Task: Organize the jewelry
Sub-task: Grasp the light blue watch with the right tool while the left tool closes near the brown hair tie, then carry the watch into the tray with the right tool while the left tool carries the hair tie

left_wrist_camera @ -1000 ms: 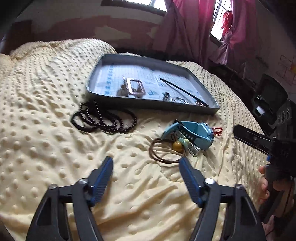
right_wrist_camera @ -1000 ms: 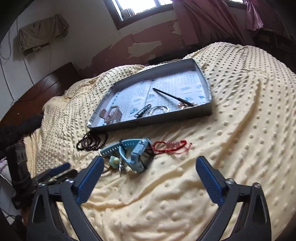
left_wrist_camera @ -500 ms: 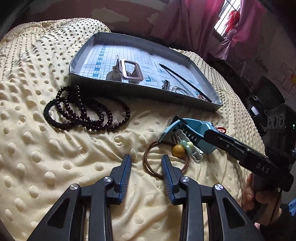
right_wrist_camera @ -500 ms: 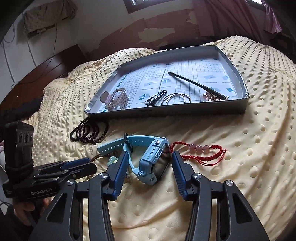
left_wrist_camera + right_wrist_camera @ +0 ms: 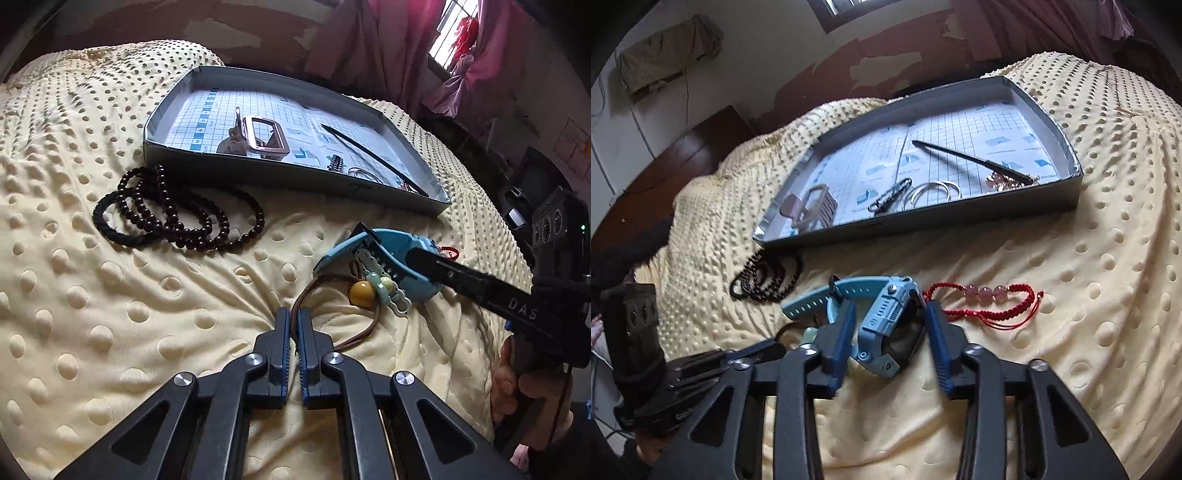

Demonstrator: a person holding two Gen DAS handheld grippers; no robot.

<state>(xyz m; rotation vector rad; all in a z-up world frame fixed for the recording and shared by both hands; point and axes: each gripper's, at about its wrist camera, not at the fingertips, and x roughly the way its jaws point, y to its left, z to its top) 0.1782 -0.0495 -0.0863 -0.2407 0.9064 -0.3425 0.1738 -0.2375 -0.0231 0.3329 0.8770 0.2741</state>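
Bed with cream dotted blanket [image 5: 110,332]. Left tool [image 5: 291,325], wide apart 1 s ago, is now clamped on the brown cord necklace [image 5: 354,332]; right tool [image 5: 888,325], likewise narrowed, brackets the blue watch [image 5: 882,310], contact not certain. Both pickups appear under way. Grey tray [image 5: 960,218] holds 1 hair claw [image 5: 812,206], 1 black stick [image 5: 967,157], rings [image 5: 934,192], 1 clip [image 5: 890,194]. Dark bead bracelets [image 5: 177,218] and red bracelet [image 5: 990,295] lie outside.

White letters "DAS" stand on the black right gripper [image 5: 417,258]; small digits "4" and "2" on the grey tray's gridded paper lining [image 5: 207,122].
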